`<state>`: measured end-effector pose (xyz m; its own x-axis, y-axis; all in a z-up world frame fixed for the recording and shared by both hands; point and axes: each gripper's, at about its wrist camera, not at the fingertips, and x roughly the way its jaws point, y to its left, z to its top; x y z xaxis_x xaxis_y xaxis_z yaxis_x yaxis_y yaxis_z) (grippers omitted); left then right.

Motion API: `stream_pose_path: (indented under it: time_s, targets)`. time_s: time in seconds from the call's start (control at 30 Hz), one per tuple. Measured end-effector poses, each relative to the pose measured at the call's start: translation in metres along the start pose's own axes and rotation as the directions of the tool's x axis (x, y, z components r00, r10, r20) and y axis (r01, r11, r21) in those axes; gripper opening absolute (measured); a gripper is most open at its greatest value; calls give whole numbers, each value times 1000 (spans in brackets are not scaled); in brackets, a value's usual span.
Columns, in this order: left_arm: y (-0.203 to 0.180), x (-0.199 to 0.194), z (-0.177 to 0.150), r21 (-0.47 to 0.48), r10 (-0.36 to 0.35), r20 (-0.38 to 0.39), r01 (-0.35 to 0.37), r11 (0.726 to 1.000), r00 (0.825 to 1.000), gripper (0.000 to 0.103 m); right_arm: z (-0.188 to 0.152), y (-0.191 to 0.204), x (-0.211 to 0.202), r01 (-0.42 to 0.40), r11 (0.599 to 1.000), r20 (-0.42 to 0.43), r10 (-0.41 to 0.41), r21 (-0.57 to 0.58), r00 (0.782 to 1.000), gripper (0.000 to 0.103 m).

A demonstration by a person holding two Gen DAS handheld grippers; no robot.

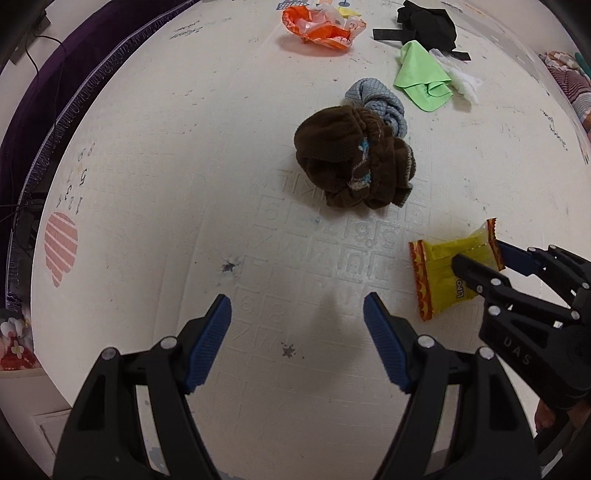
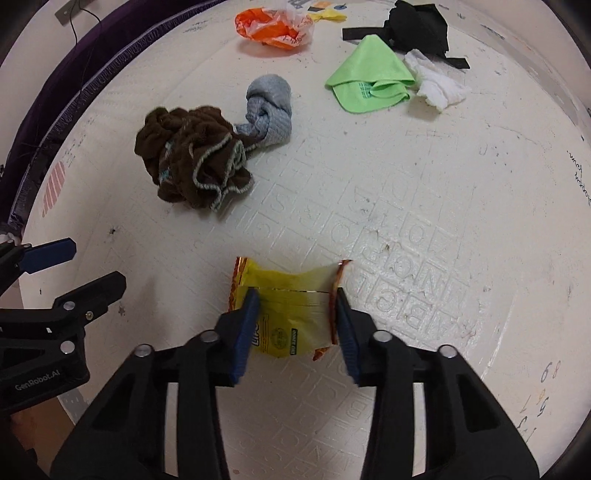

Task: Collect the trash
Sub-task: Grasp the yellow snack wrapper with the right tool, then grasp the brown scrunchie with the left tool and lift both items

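The right gripper (image 2: pixel 295 295) is clamped on the yellow wrapper (image 2: pixel 288 299), its blue pads pressing the wrapper's two orange-edged ends so that the foil bows up between them. The wrapper lies on the white mat (image 2: pixel 424 177), at 6 o'clock in the right wrist view, just ahead of the fingers. In the left wrist view the same wrapper (image 1: pixel 439 266) sits at 4 o'clock with the right gripper (image 1: pixel 480 254) on it. The left gripper (image 1: pixel 297 306) hangs over bare mat (image 1: pixel 166 147) with its jaws spread wide and nothing between them; the wrapper is just beside its right finger, apart from it. Seen from the right wrist, the left gripper (image 2: pixel 96 269) stands at 9 o'clock. A brown cloth (image 1: pixel 351 162) is bunched at 12 o'clock of the left gripper, touching a grey cloth (image 1: pixel 384 103) behind it. Further off at 1 o'clock lie a green cloth (image 1: pixel 421 77), a white rag (image 1: pixel 461 79) and a black cloth (image 1: pixel 428 26). An orange bag (image 1: pixel 321 27) lies at the far edge, at 12 o'clock.
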<state>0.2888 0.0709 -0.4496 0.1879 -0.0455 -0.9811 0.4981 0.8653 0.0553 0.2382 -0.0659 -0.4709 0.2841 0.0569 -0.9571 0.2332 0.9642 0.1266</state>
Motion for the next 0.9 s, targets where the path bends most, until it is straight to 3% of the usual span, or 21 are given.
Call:
stream_pose_path:
  time_s: [0.13,0.5,0.83,0.87,0.9]
  targets:
    - [-3,-5,15,7,-16,29,16,1000,999,74,15,-6,-10,-11,1000,21,11,-1,1000,20]
    - [-23,-11,68,28,-50,140,47,999,989,74,51,-39,-32,17,1000,106,-19,15,994,17]
    - [-40,27,90,41,-33,104,29,999,994,79,55,-49,-30,4,1000,94,-7,27,996,17]
    - [-40,29,90,34,-34,103,31,999,994,77,55,-50,-30,3,1000,91,-6,27,996,17]
    - [-39,30,90,27,-34,97,31,999,995,66,54,-50,-31,2,1000,90,-5,28,996,17]
